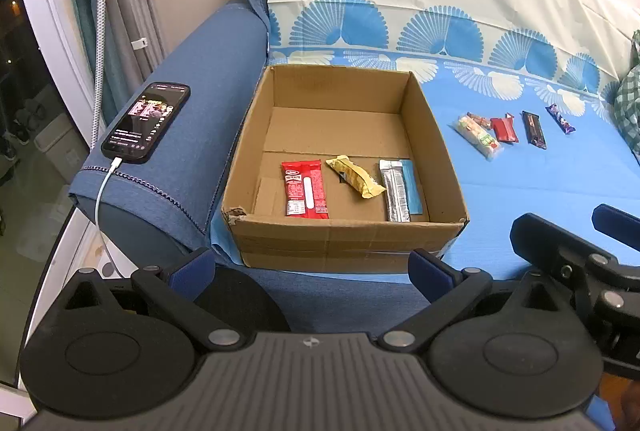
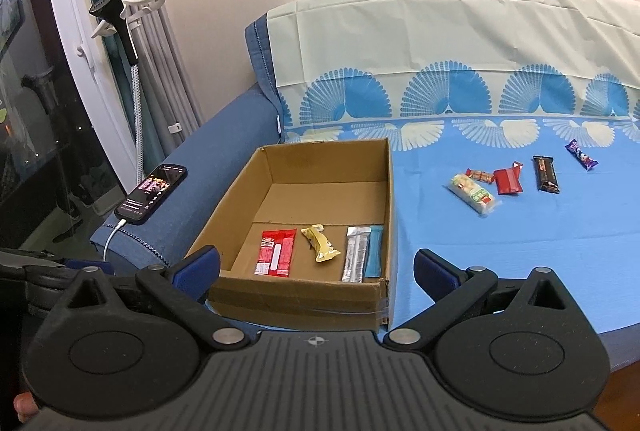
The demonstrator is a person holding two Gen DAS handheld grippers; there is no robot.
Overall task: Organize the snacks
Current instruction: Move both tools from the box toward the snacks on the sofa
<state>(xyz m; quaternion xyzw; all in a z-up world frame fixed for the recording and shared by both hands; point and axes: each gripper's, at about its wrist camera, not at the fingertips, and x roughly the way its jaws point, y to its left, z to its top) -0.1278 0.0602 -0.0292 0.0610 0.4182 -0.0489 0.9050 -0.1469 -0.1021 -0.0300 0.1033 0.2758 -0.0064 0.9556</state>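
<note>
An open cardboard box (image 1: 344, 235) (image 2: 300, 297) sits on the blue sofa cover. Along its near wall lie a red bar (image 1: 305, 188) (image 2: 276, 252), a yellow snack (image 1: 354, 176) (image 2: 321, 242), a silver bar (image 1: 394, 190) (image 2: 355, 253) and a blue bar (image 1: 412, 185) (image 2: 374, 251). To the right, on the cover, several wrapped snacks lie in a row: a clear pack (image 1: 479, 136) (image 2: 475, 193), a red pack (image 1: 503, 129) (image 2: 508, 180), a dark bar (image 1: 534, 129) (image 2: 545, 173), a purple bar (image 1: 561, 118) (image 2: 581, 154). My left gripper (image 1: 312, 269) and right gripper (image 2: 316, 271) are both open and empty, in front of the box.
A phone (image 1: 147, 121) (image 2: 153, 192) on a white cable rests on the sofa armrest left of the box. A garment steamer hose (image 2: 138, 103) and curtains stand at the far left. Green checked fabric (image 1: 628, 103) lies at the right edge.
</note>
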